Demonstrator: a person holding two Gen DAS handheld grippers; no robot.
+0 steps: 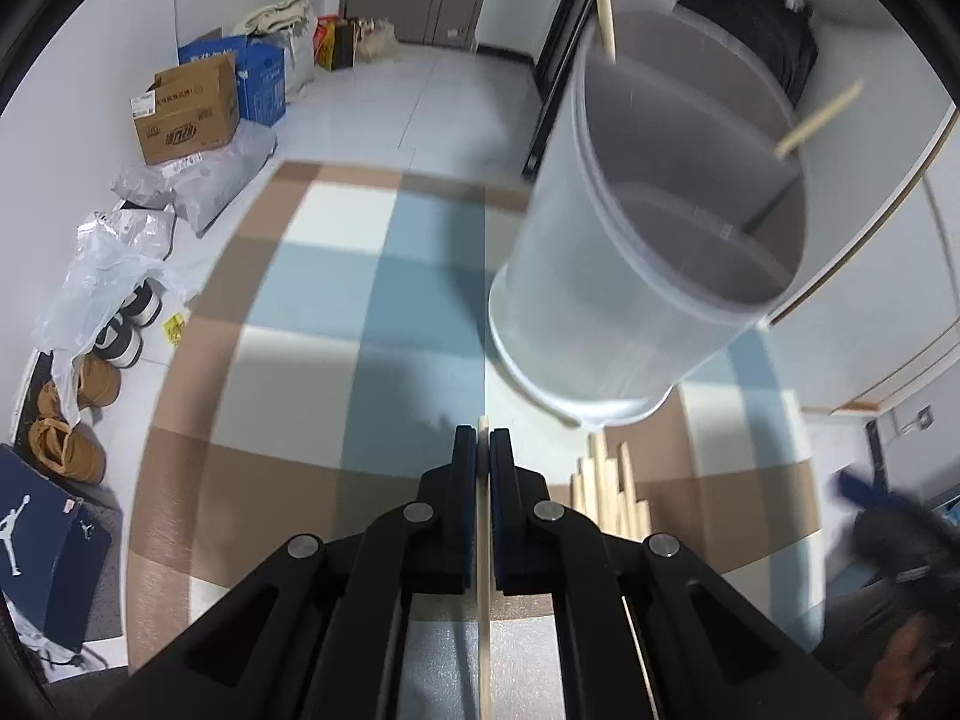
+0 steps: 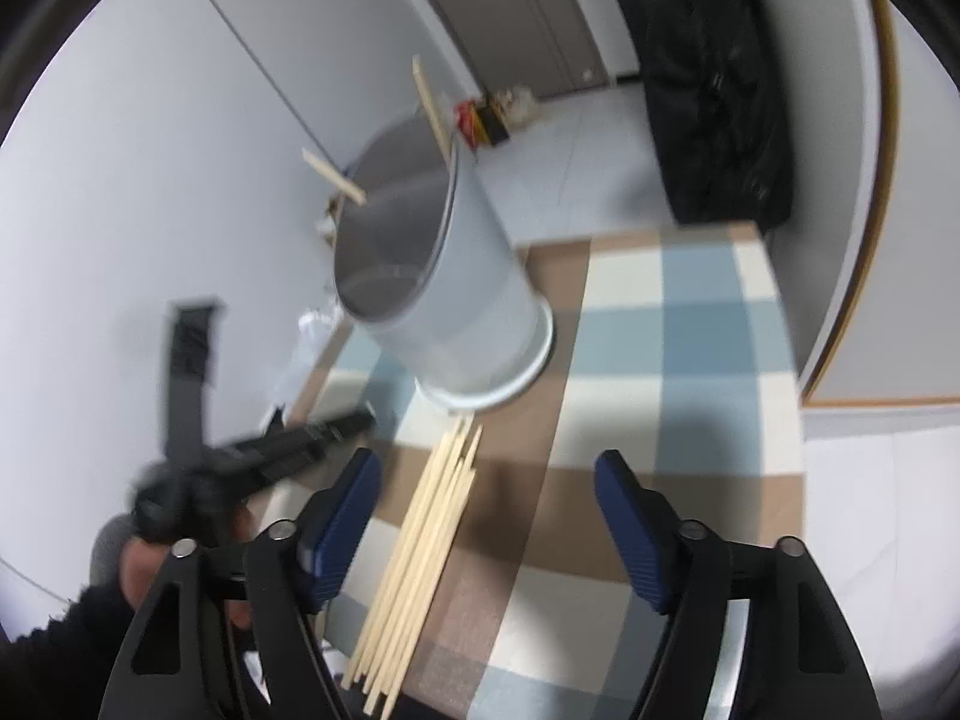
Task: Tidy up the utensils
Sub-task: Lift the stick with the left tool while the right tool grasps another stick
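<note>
Blue-padded and pressed almost together, the jaws of the left gripper are clenched on a single pale wooden chopstick that runs straight down between the pads and out past the bottom of the left wrist view. Just to the right of those jaws lies the loose pile of chopsticks, resting on the checked tablecloth of blue, cream and brown squares. In the right wrist view the pile slants from the lower middle up toward the base of the holder, fanning a little at its far end.

The right gripper hangs above that pile with its jaws standing apart — the sticks lie below the gap, nearer the left pad, and neither pad presses on them, so nothing is grasped.

Beyond the pile stands the grey cylindrical holder on the cloth, its white base near the upper ends of the loose sticks. Two chopsticks already stand inside it, leaning out over the rim in different directions.

At the left edge of the right wrist view a person's hand in a dark sleeve grips the blurred black body of the left tool.

Around the table — cardboard boxes, plastic bags and shoes on the pale floor along the wall.
</note>
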